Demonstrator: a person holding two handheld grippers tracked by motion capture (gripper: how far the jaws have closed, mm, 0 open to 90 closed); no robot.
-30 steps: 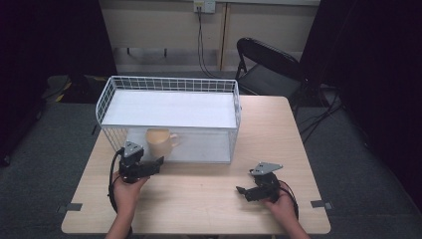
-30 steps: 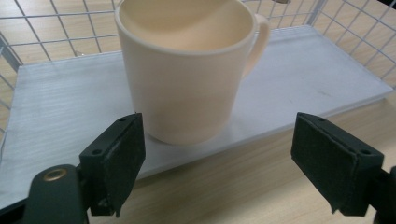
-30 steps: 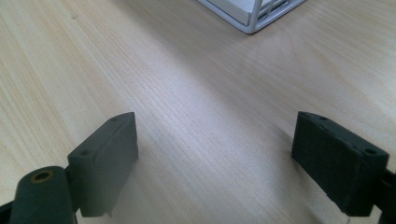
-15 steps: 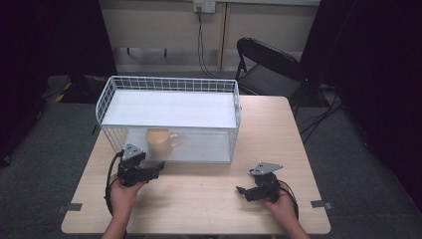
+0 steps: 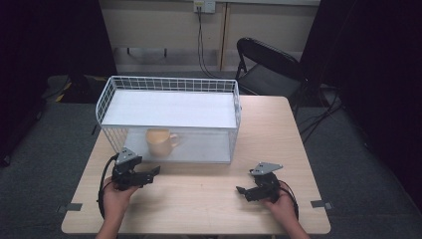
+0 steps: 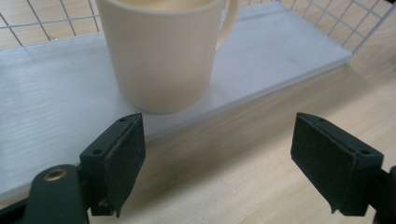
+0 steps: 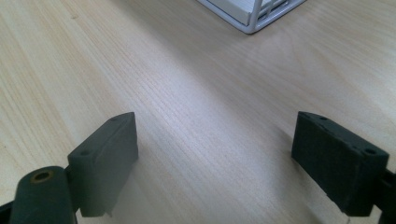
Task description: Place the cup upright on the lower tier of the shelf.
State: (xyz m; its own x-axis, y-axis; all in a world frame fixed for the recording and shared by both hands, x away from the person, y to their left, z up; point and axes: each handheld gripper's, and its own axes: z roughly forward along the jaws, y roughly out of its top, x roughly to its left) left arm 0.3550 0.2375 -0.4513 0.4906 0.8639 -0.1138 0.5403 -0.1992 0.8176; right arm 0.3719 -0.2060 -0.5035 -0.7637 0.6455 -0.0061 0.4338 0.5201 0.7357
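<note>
Two grippers on the wooden worktop (image 5: 209, 199), one per hand, both empty. Left gripper (image 5: 149, 173) sits near the front-left corner of the white wire basket (image 5: 171, 84), held by the person's left hand (image 5: 117, 196), pointing to the right along the basket's front side. Its fingers (image 6: 116, 163) are spread wide, nothing between them. In the left gripper view the cream mug (image 6: 161, 51) stands upright just ahead of the fingers on the basket's white floor panel (image 6: 51, 121), handle on the far side of the cup; in the high view the mug (image 5: 160, 142) is in the front-left part of the basket. Right gripper (image 5: 242, 190) rests near the front-right part of the worktop, well clear of the basket, in the right hand (image 5: 283, 204), pointing left. Its fingers (image 7: 105, 158) are also wide apart over bare wood, with a basket corner (image 7: 254, 18) showing far ahead in the right gripper view. Black folding chair (image 5: 268, 64) stands behind the worktop on the right.
</note>
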